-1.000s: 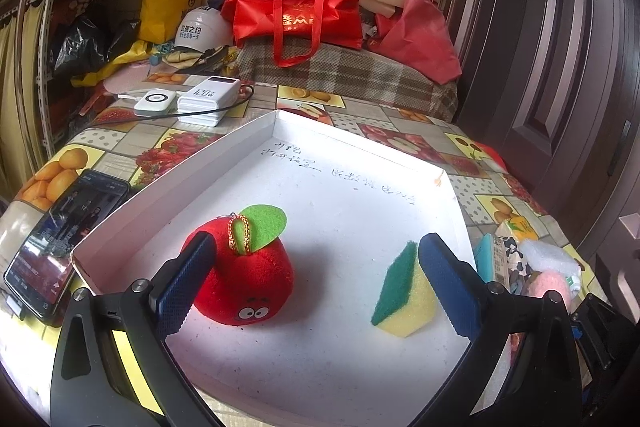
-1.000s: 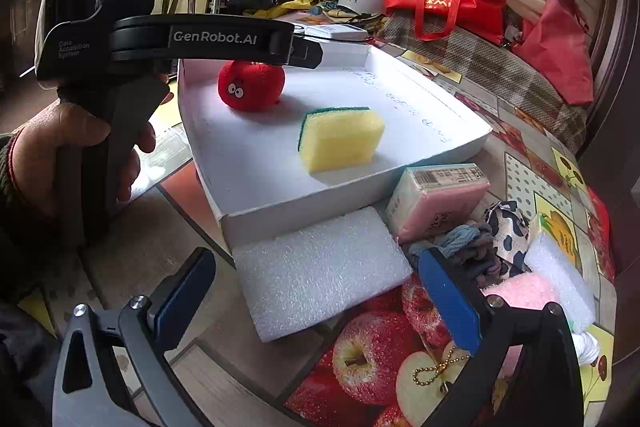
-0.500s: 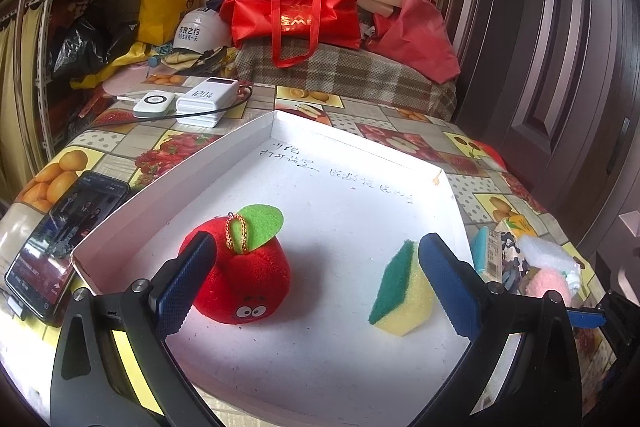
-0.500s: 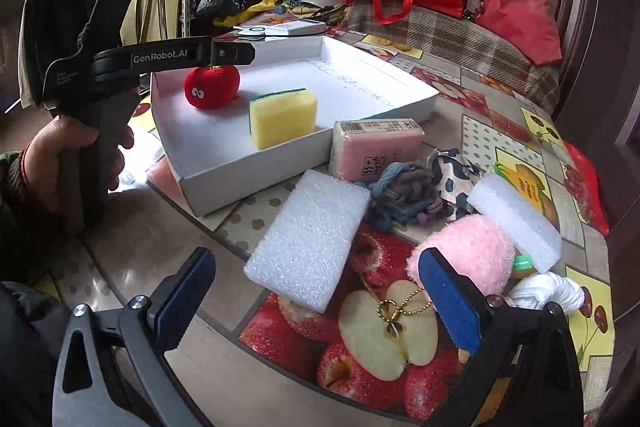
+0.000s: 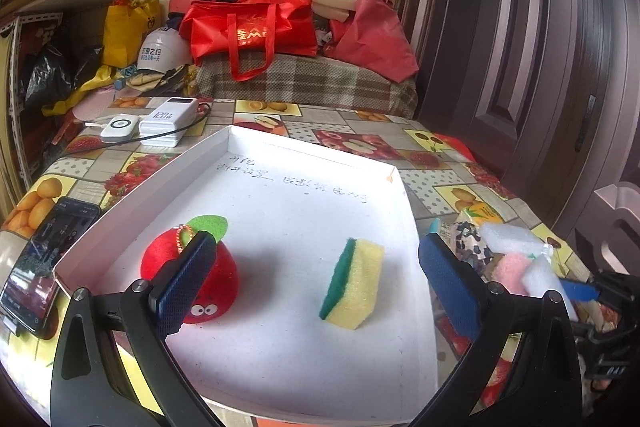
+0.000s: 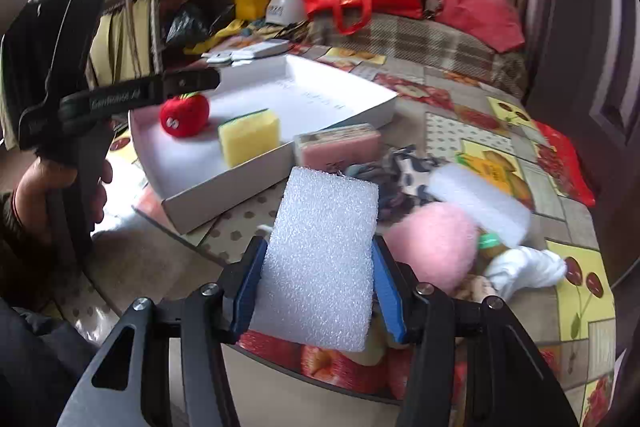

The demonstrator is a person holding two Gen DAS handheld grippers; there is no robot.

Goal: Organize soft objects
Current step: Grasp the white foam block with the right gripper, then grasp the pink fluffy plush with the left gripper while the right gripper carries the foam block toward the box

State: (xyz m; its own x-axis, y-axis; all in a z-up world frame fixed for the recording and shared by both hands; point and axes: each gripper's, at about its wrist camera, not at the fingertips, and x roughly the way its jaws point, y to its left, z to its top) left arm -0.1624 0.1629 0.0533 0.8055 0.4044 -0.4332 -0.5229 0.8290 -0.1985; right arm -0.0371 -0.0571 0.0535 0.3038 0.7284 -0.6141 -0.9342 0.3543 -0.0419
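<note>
1. Our right gripper [image 6: 318, 291] pinches the white foam block [image 6: 320, 259] between both fingers, at 6 o'clock of the white tray [image 6: 224, 187].
2. Our left gripper [image 5: 308, 285] hangs spread and empty over the tray's near edge.
3. Inside sit the plush apple [image 5: 192, 279] at 9 and the yellow-green sponge [image 5: 354, 289] at 3; bare floor lies beyond.
4. A pink pack [image 6: 338, 147], a patterned cloth [image 6: 404, 171] and a pink puff [image 6: 432, 247] crowd the tray's right wall.

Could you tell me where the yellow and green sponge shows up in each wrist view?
Left wrist: the yellow and green sponge stands on edge, right of centre, inside the white tray.
Right wrist: left of centre, near the tray's front wall.
Shared landmark: the red apple plush, also in the tray.
</note>
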